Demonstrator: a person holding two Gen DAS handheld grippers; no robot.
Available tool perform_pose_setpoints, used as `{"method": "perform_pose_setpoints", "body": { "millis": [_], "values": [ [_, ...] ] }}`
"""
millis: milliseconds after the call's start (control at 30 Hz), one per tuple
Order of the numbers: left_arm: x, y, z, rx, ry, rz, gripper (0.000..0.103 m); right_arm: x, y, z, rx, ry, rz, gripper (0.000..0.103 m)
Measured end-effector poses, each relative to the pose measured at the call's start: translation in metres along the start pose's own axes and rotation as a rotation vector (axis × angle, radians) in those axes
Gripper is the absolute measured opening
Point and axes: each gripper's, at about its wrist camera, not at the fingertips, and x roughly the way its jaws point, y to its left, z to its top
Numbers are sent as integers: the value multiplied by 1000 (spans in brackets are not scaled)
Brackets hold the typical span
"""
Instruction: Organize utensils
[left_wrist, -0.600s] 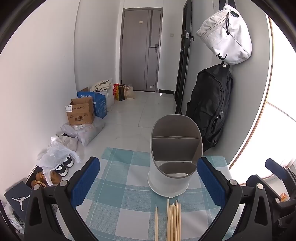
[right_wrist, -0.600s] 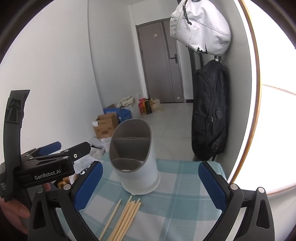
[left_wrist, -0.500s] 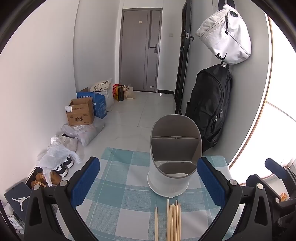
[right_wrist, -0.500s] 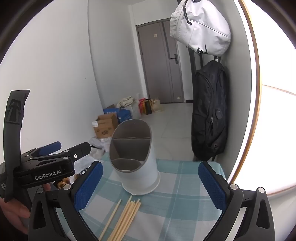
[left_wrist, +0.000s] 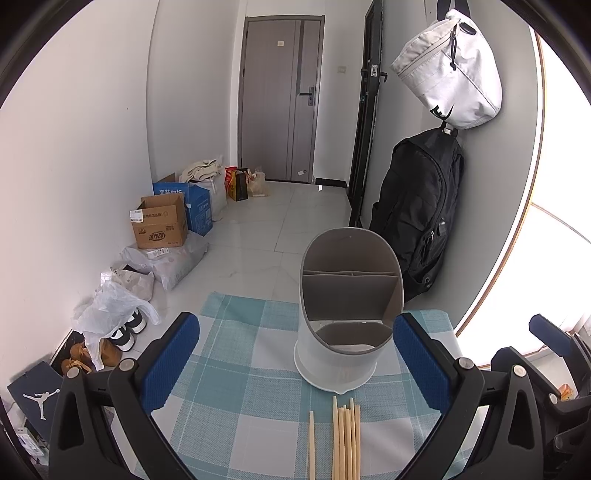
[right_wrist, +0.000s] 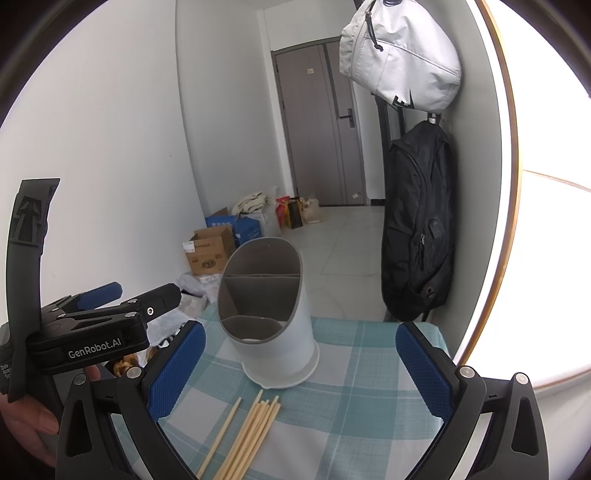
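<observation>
A white utensil holder with a grey divided insert stands upright on the teal checked tablecloth; it also shows in the right wrist view. Several wooden chopsticks lie on the cloth just in front of it, also seen in the right wrist view. My left gripper is open and empty, above the cloth before the holder. My right gripper is open and empty, to the right of the left one. The left gripper's body shows at the left of the right wrist view.
The table is small; its far edge drops to a tiled floor. A black backpack and a white bag hang on the right wall. Cardboard boxes, bags and shoes lie on the floor at left.
</observation>
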Motion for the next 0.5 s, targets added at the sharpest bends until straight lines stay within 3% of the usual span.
{"method": "perform_pose_setpoints", "body": {
  "millis": [500],
  "values": [
    [0, 1, -1, 0, 6, -4, 102, -4, 5, -3, -5, 12, -2, 103]
  ]
}}
